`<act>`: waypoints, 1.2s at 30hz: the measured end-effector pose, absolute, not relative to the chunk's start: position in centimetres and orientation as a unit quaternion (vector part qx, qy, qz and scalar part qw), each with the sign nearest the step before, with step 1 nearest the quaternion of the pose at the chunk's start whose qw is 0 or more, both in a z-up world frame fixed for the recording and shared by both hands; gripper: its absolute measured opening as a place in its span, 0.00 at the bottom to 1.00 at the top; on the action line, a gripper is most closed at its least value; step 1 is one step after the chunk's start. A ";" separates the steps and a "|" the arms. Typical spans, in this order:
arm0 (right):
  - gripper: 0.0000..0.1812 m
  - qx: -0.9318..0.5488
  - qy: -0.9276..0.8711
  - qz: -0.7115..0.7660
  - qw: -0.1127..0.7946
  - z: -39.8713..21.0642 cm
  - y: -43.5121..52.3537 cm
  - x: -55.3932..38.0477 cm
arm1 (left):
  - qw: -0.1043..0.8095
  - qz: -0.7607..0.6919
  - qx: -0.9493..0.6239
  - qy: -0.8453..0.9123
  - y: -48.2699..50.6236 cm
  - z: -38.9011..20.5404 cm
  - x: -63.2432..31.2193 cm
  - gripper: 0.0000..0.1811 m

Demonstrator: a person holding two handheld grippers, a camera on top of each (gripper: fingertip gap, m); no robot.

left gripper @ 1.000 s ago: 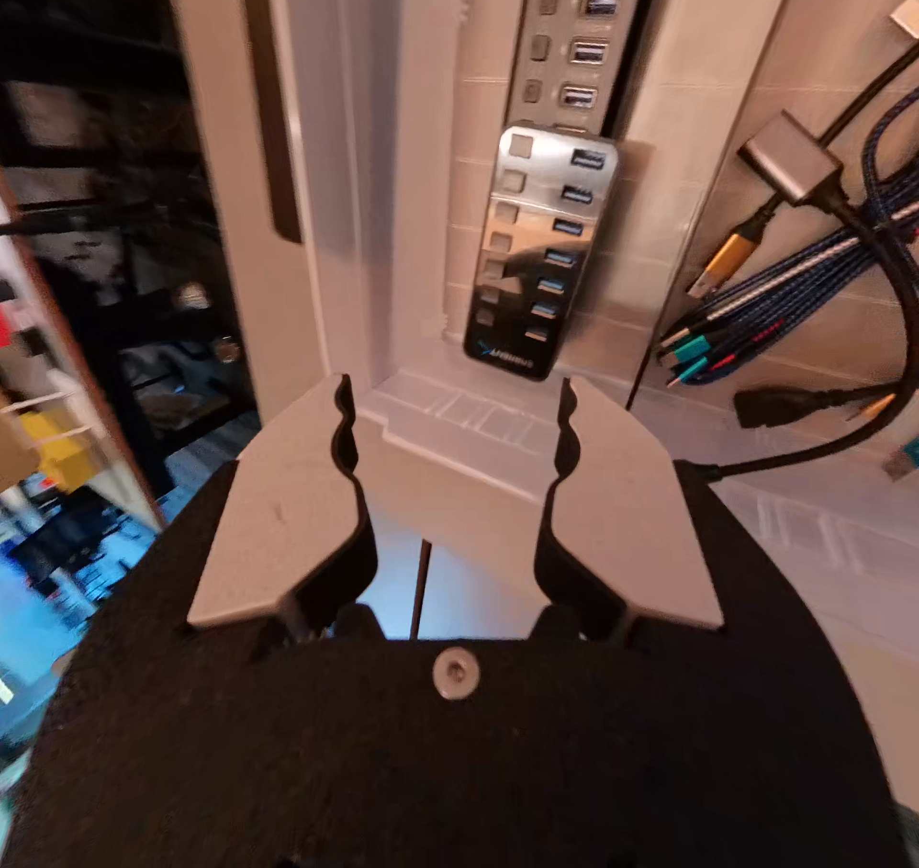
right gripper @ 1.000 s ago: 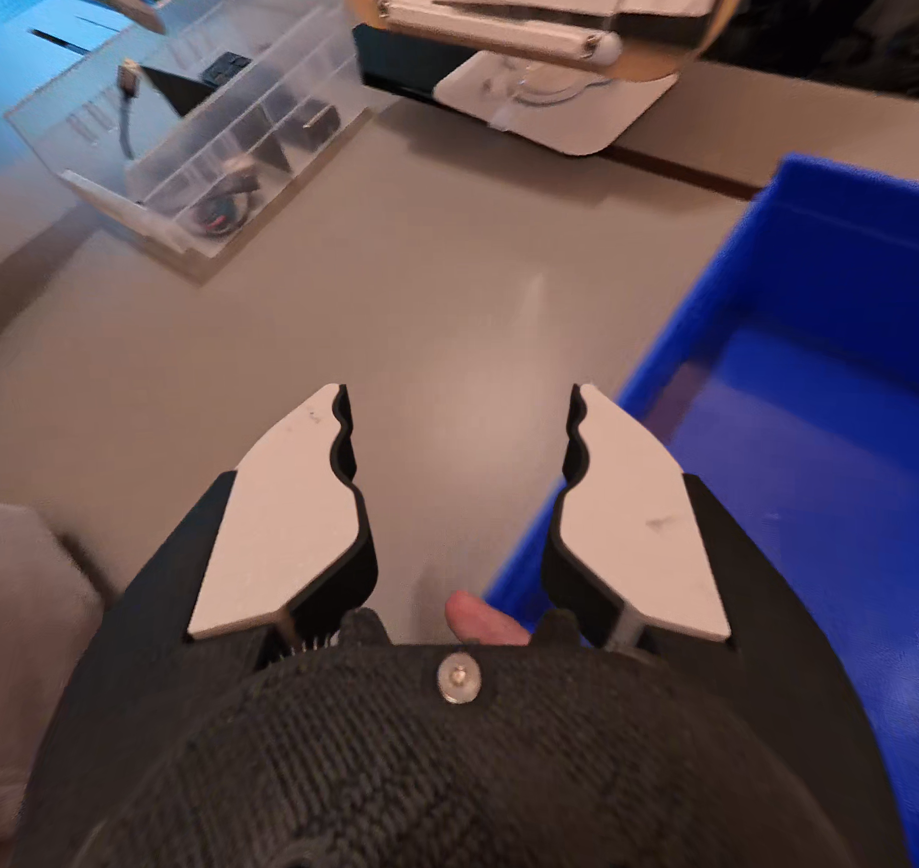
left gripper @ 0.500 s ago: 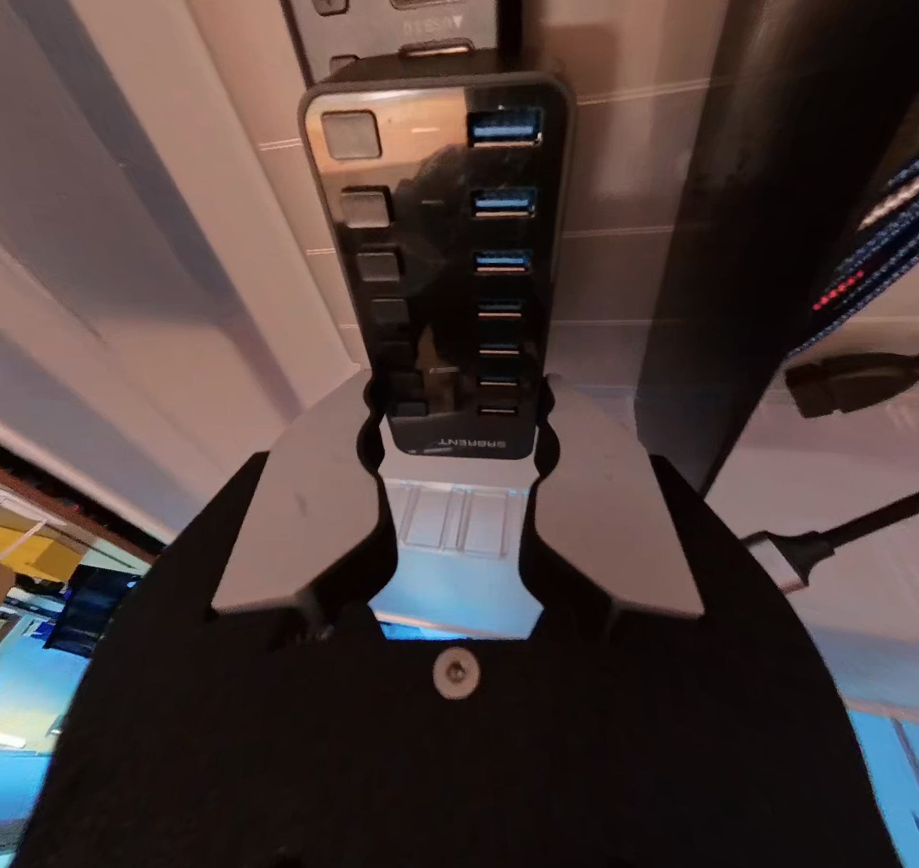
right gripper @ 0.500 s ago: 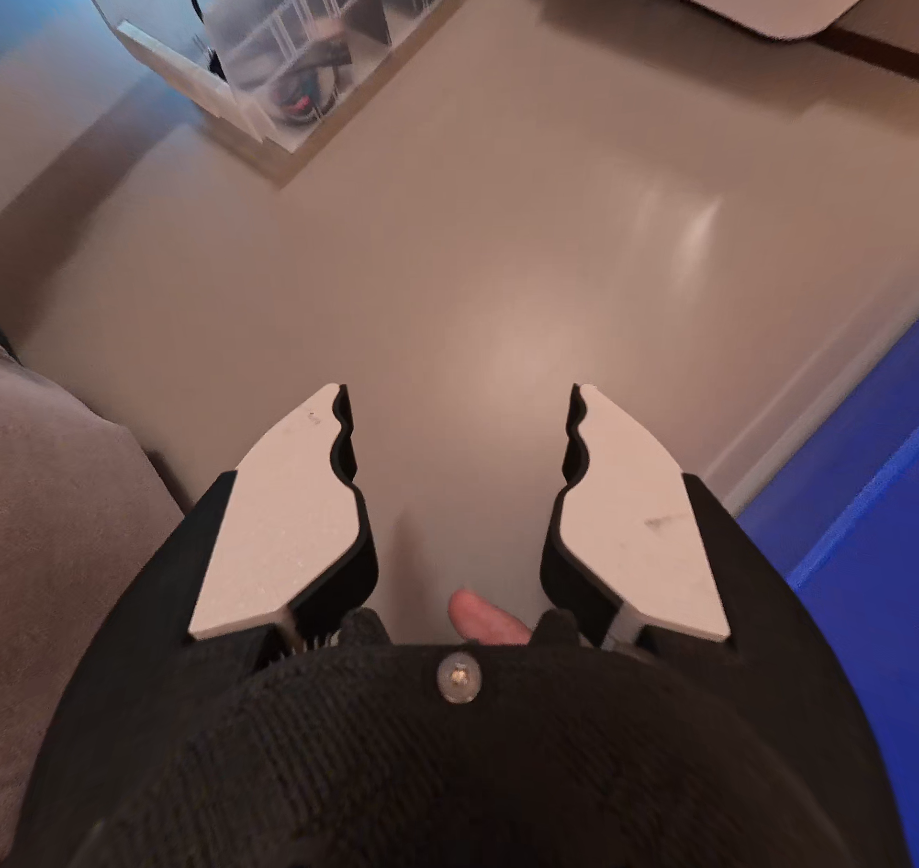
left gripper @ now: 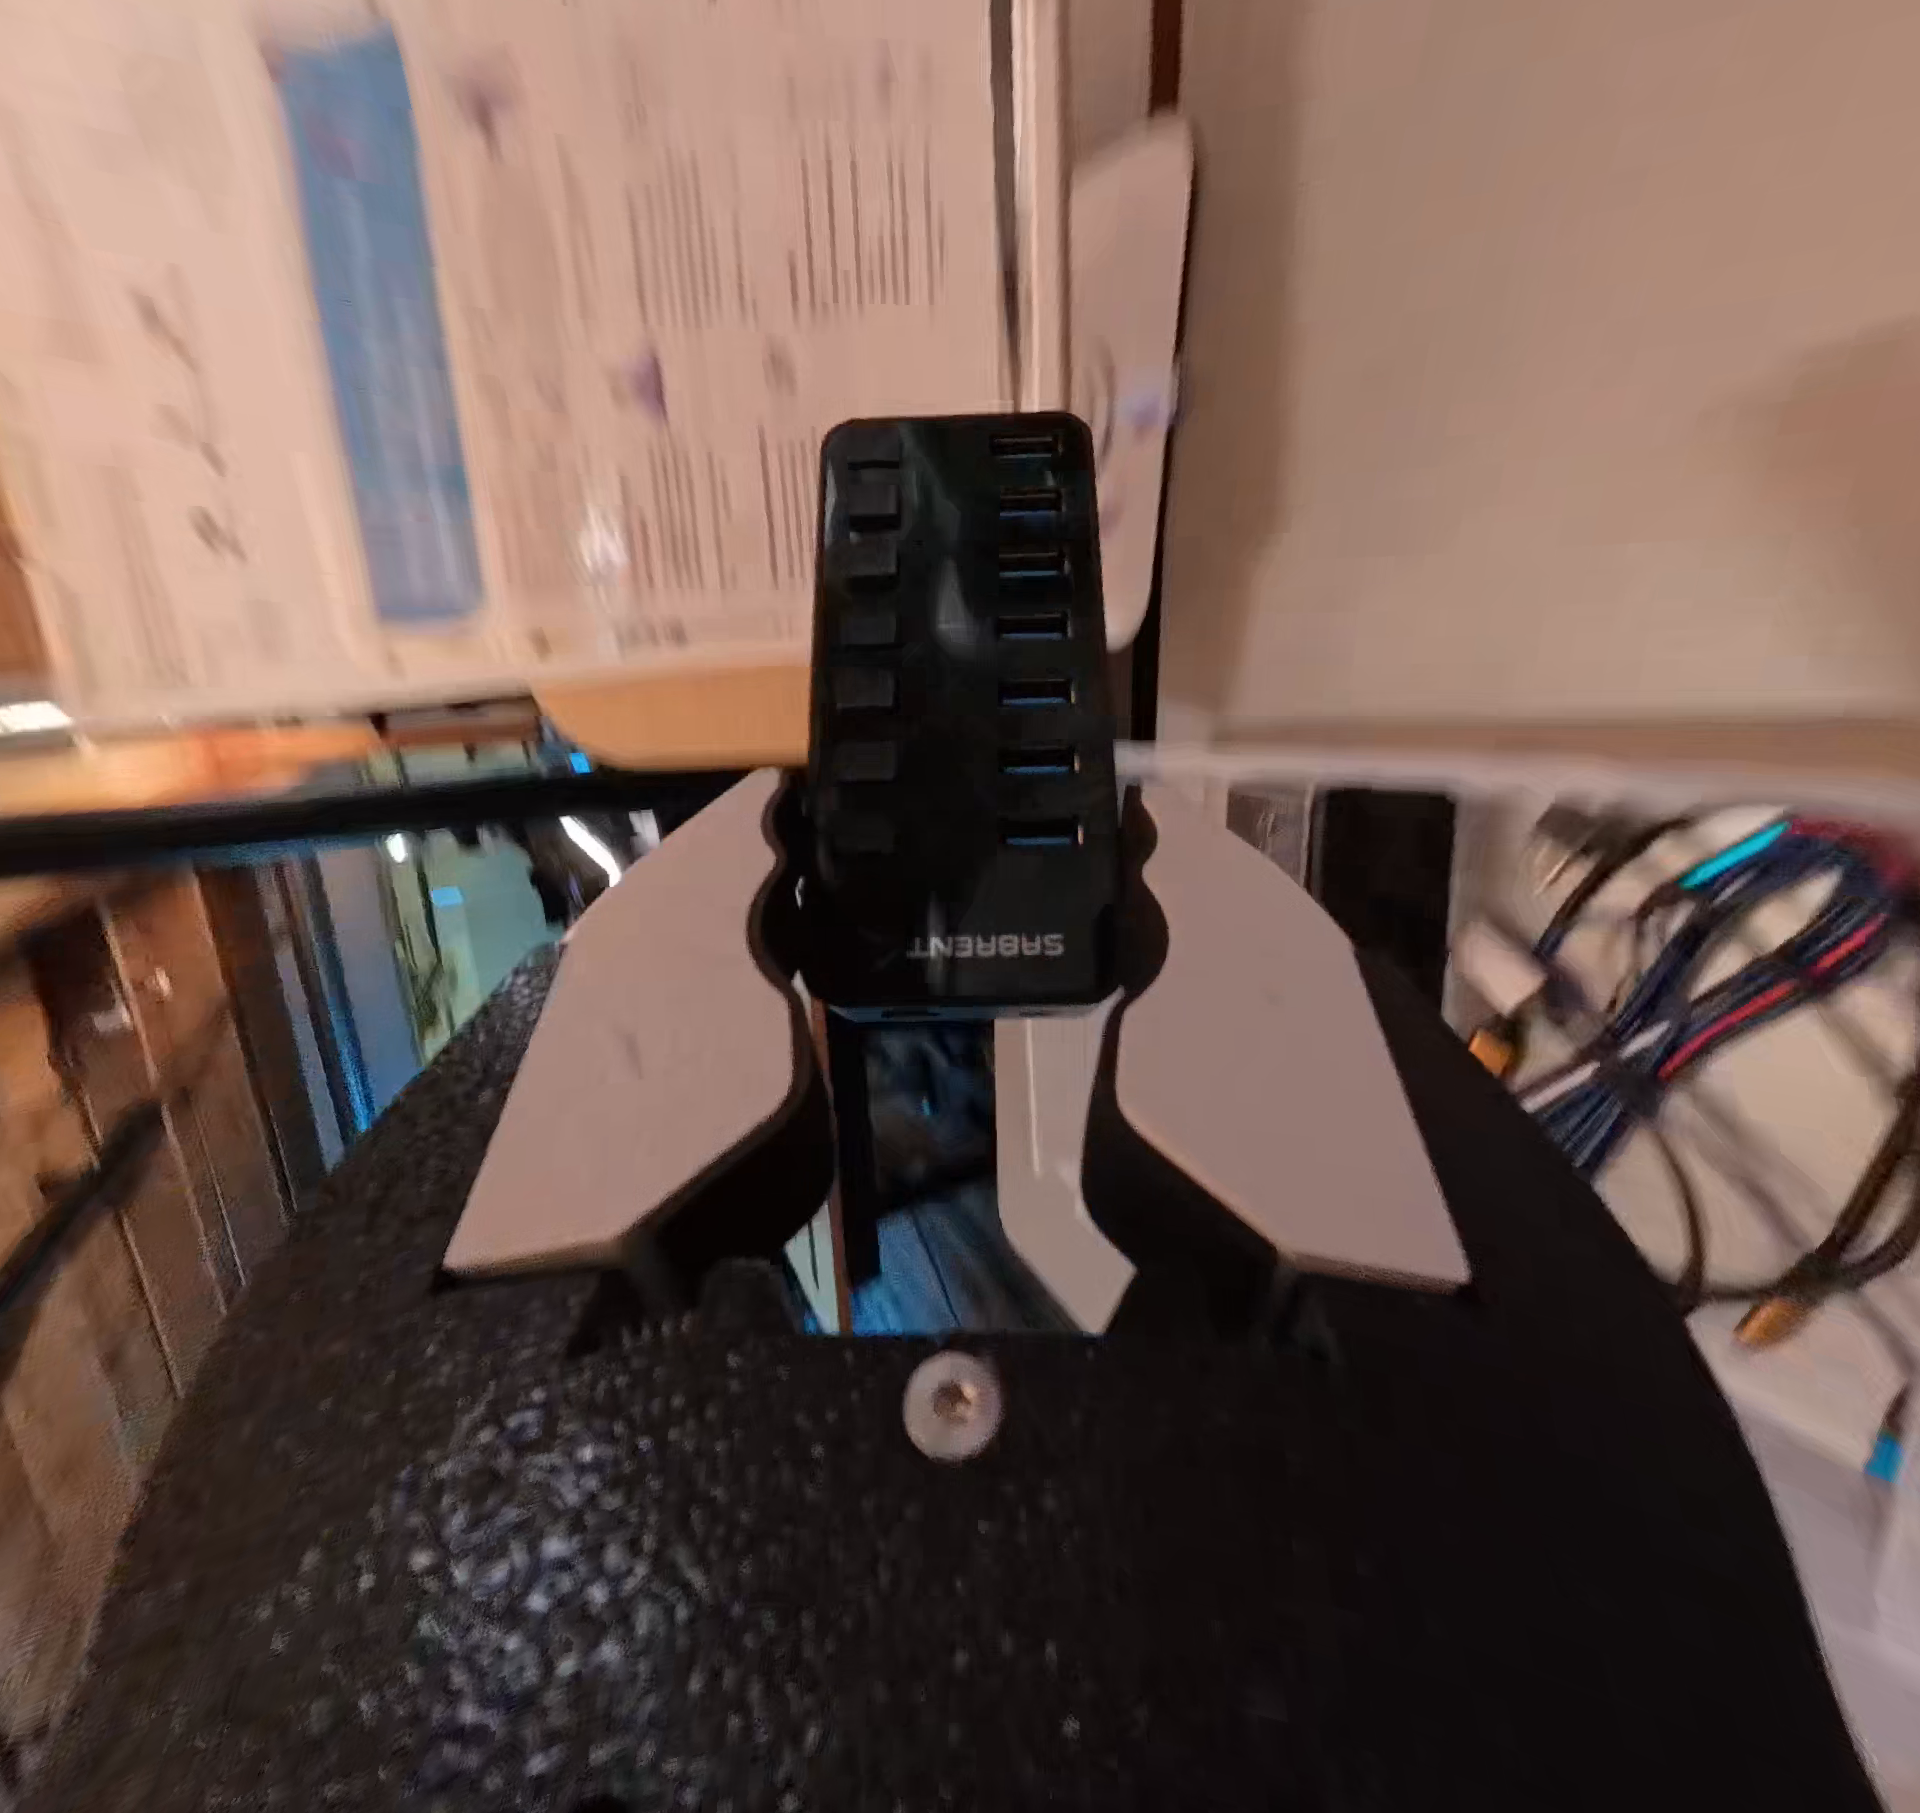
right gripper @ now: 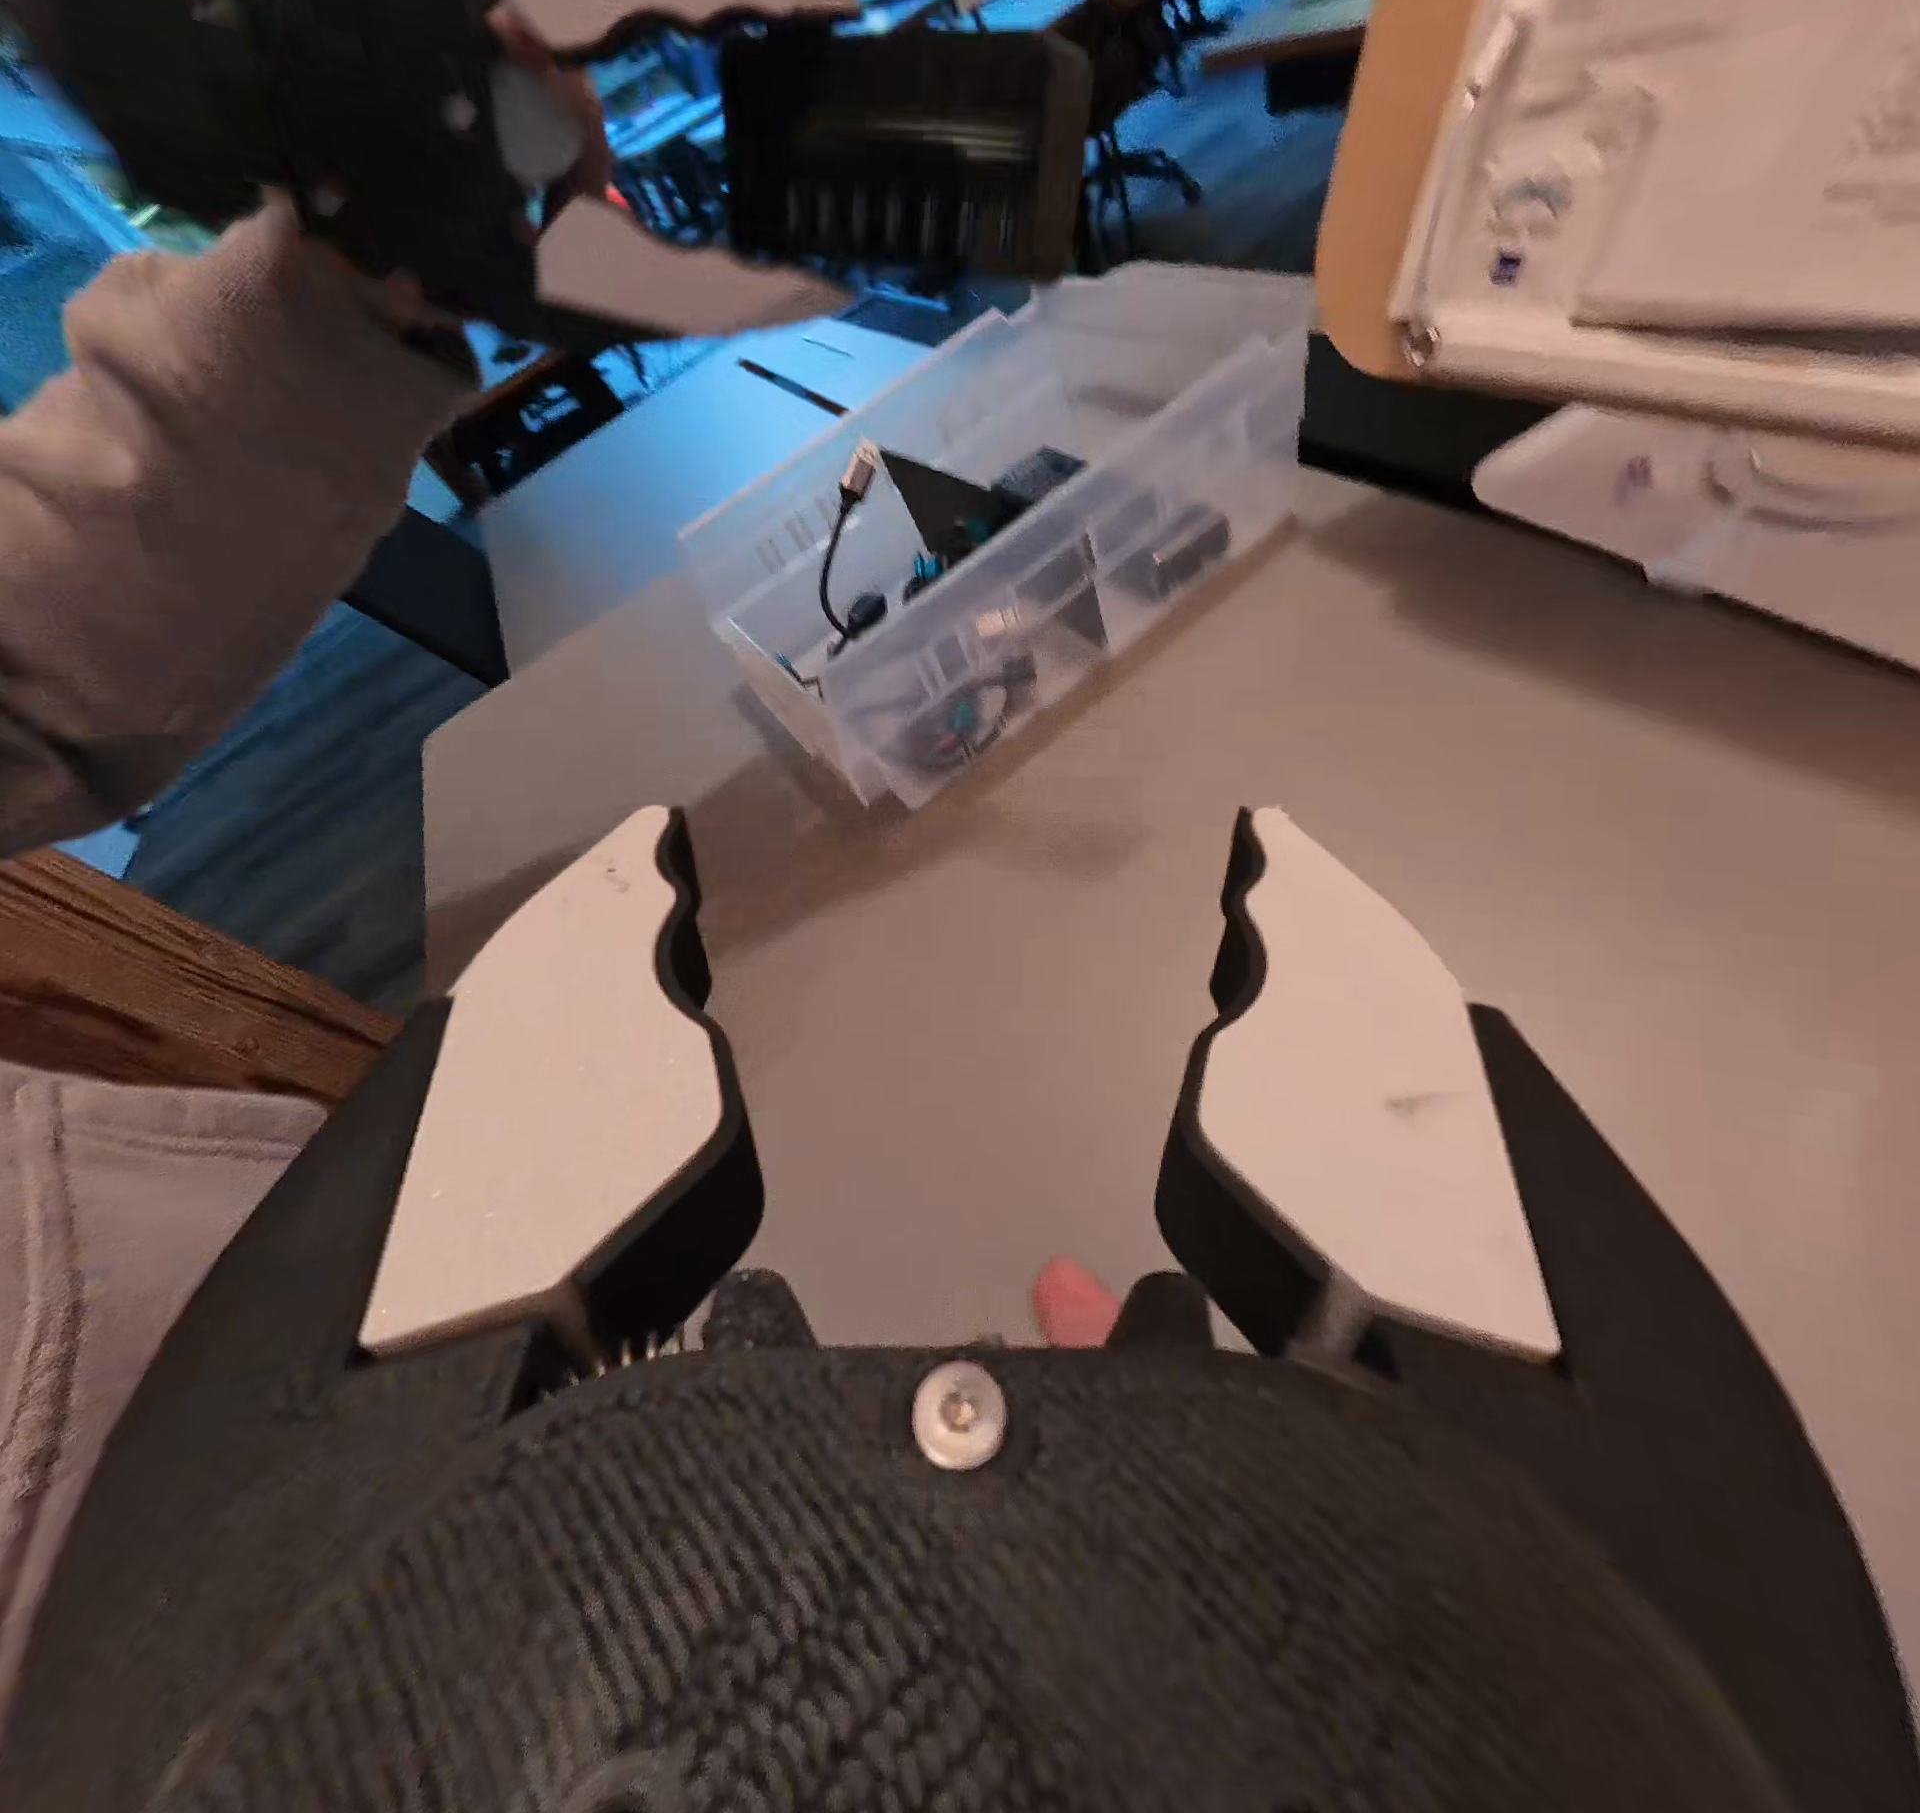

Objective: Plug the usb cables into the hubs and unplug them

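Pretty dim, warm-lit workspace. The table [right gripper: 1091,932] is a plain beige-grey slab with a soft glare on it, and a darker wooden edge [right gripper: 156,963] shows at the lower left. A tan board with white printed sheets [right gripper: 1662,153] leans in at the upper right, too blurry to make out. Beyond the table's far edge the room goes bluish, with more desks and some dark chairs [right gripper: 1143,101] way back. From the left wrist view there's a pale beige wall [left gripper: 1558,309] and dark wooden shelving [left gripper: 135,1140] low on the left.

An office or lab: desks [right gripper: 1039,932], office chairs [right gripper: 1143,132], a cable-filled organiser box [right gripper: 997,558]
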State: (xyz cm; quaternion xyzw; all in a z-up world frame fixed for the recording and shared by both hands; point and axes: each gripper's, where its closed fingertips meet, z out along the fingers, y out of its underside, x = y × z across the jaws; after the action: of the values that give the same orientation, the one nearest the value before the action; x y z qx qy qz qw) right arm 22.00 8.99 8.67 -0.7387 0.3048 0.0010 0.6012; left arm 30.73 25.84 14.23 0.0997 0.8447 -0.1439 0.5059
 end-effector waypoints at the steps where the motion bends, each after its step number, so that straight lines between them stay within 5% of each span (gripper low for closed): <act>1: 0.56 -0.737 0.294 0.006 0.609 8.9 9.6 22.6 | 0.510 -0.165 0.127 0.835 23.7 14.5 28.9 0.32; 3: 0.58 -0.732 0.271 0.036 0.624 9.3 10.8 23.1 | 0.509 -0.194 0.179 0.819 19.9 14.6 25.4 0.32; 7: 0.46 -0.707 0.187 0.127 0.670 11.8 12.3 20.5 | 0.495 -0.229 0.245 0.802 15.4 13.9 20.8 0.32; 10: 0.17 -0.713 0.125 0.136 0.677 12.3 12.5 18.0 | 0.492 -0.235 0.259 0.797 14.3 13.1 19.6 0.31; 18: 0.16 -0.699 0.147 0.055 0.698 13.8 10.8 18.6 | 0.477 -0.390 0.098 0.782 13.7 13.9 19.3 0.36; 21: 0.16 -0.691 0.162 -0.021 0.704 14.6 9.0 19.5 | 0.329 -0.559 -0.177 0.740 14.9 14.4 20.1 0.43; 25: 0.16 -0.669 0.133 -0.173 0.710 16.0 8.0 19.1 | -0.124 -0.715 -0.433 0.534 12.4 12.9 18.8 0.55; 27: 0.16 -0.667 0.111 -0.226 0.701 16.1 8.5 18.5 | -0.280 -0.749 -0.420 0.428 11.3 13.5 17.8 0.48; 32: 0.16 -0.726 0.038 -0.292 0.621 13.0 10.1 16.8 | -0.371 -0.749 -0.422 0.350 10.1 13.4 17.5 0.46; 36: 0.16 -0.738 0.025 -0.303 0.603 11.8 10.2 16.1 | -0.357 -0.743 -0.431 0.367 10.2 12.6 17.6 0.33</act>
State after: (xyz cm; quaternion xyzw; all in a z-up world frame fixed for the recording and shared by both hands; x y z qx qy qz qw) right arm 16.12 10.21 11.84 -0.7378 0.0250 -0.3029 0.6027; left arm 17.58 10.16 12.64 -0.4315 0.3671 -0.7427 -0.3570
